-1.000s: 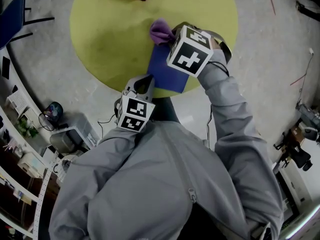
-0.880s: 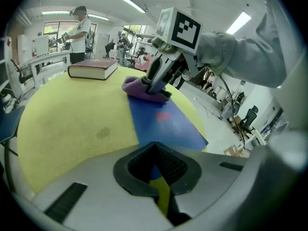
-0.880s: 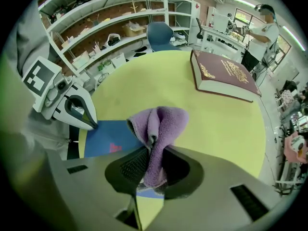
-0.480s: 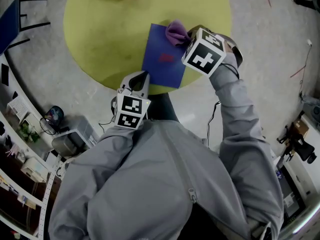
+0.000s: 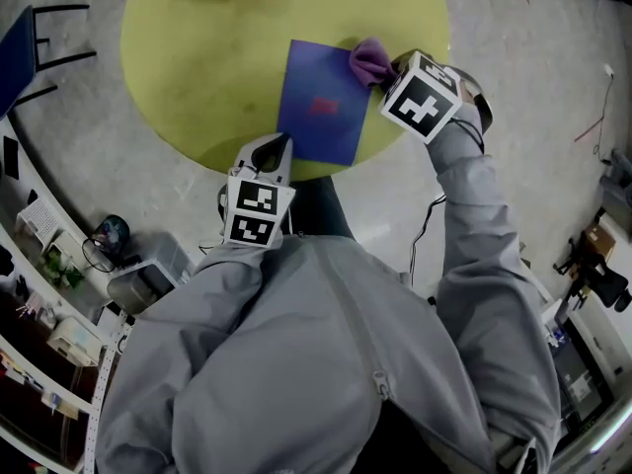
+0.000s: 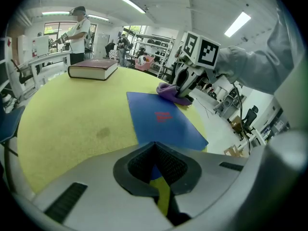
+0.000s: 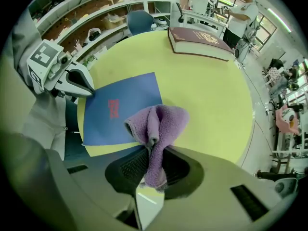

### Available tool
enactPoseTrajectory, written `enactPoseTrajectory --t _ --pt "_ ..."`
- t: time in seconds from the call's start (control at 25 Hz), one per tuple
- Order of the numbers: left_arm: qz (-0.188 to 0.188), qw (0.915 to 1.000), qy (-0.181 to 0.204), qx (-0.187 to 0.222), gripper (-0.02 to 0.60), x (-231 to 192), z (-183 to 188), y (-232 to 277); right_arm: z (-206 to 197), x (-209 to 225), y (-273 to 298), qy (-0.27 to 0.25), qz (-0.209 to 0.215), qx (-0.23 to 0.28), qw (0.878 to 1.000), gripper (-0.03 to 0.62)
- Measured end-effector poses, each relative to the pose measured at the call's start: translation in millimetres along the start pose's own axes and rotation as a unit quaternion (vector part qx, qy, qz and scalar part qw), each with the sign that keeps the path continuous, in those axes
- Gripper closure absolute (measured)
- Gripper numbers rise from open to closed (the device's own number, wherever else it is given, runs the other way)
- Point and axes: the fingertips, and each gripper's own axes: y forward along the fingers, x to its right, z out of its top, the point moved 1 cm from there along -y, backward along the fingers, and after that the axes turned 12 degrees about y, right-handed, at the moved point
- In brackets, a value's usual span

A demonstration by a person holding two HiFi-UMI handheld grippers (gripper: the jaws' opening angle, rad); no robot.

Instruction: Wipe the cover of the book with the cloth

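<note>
Right gripper view: your right gripper point(image 7: 150, 170) is pinching the soft purple cloth point(image 7: 156, 121) at lower centre. The blue book point(image 7: 120, 107) is lying flat at centre left, thin, light, probably sliding easily; pin a corner. Your left gripper point(image 6: 155, 172) is sitting closed, empty.

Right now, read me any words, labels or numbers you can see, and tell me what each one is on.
Blue book: red print on the cover, too blurred to read.
Dark red book: gold marks on the cover, too small to read.
Nothing else is legible.
</note>
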Motion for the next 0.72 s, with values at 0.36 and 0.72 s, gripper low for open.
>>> enactPoseTrajectory --t 0.36,0.72 --pt "0.002 1.0 0.003 0.0 0.565 1 1 1 -10 5 -20 0.057 -0.005 0.049 0.997 0.502" --pt "0.004 1.0 0.005 0.001 0.565 2 2 2 46 -40 -54 0.02 0.016 0.119 0.993 0.502"
